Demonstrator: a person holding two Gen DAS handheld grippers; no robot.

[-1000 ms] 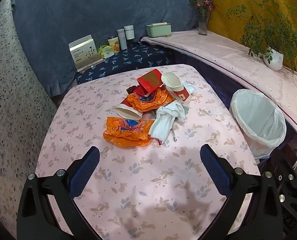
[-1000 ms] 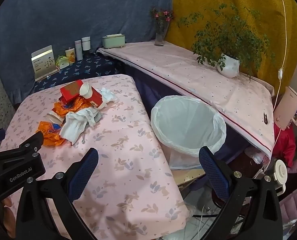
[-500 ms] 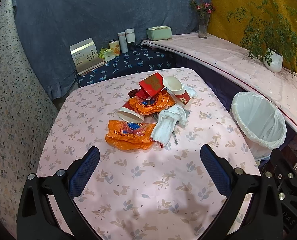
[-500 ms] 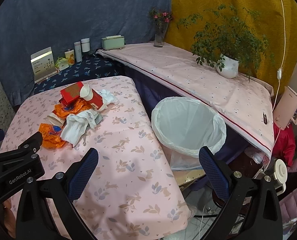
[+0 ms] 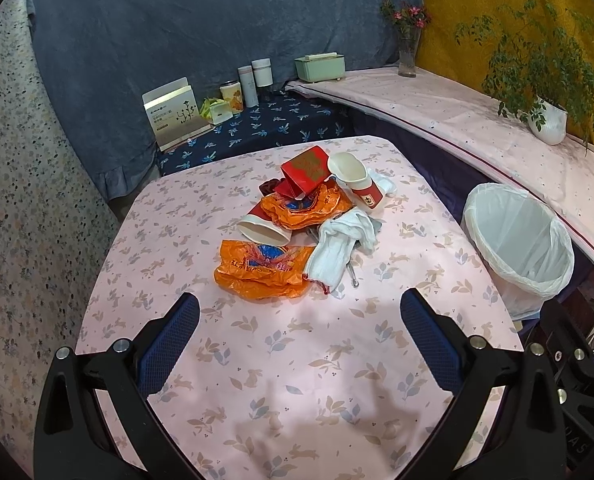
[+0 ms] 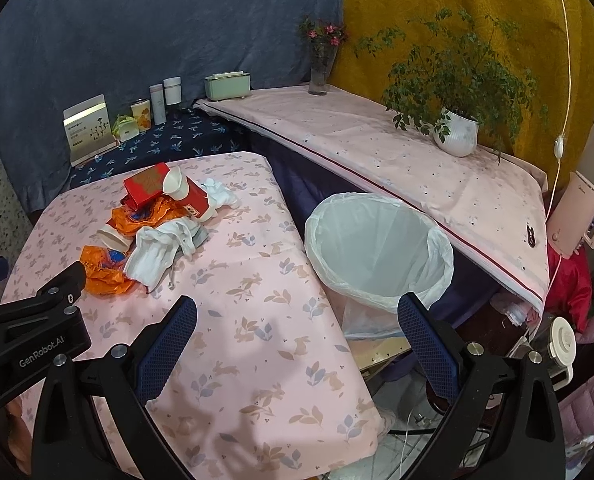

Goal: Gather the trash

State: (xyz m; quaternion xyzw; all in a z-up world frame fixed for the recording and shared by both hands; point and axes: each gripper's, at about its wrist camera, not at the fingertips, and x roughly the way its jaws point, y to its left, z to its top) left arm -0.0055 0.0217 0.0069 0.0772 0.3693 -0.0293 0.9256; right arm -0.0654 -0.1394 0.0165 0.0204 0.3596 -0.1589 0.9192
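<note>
At the bottom of each view, the left gripper and right gripper are held with jaws spread wide and nothing between them. The trash sits mid-frame on the table: the orange bag nearest, then a white cloth and 2 cups. The bin stands beside the table, lower right. The bag's crumpled edge is probably best pinched first.

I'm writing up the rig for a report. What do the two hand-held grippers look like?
Both match: the left hand-held gripper and right hand-held gripper have black angular frames with silver bolts and two fingers faced with textured blue pads. In the right wrist view the left one's body carries white "GenRobot.AI" lettering. No cables or sleeves show.
</note>
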